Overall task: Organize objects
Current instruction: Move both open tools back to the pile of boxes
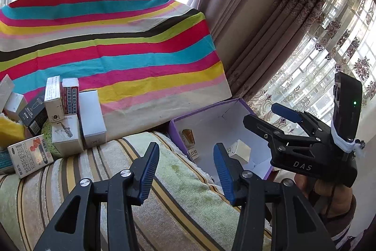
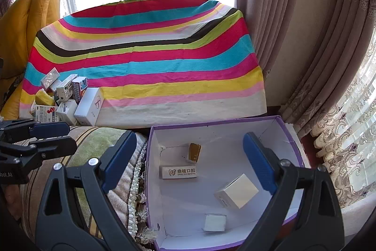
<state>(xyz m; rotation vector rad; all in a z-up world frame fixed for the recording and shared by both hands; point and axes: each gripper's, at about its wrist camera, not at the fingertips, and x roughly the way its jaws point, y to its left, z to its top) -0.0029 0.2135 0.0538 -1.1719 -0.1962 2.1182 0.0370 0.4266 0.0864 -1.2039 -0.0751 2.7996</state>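
Observation:
A purple box with a white inside stands beside the sofa seat; it also shows in the left wrist view. In it lie a white cube box, a small white box, a dental-brand box and a gold-faced box. A pile of small cartons sits on the seat at the left, also in the right wrist view. My right gripper is open and empty above the purple box. My left gripper is open and empty over the seat.
A bright striped cloth covers the sofa back. The striped seat cover runs under my left gripper. Curtains hang at the right by the window. A yellow cushion is at the far left.

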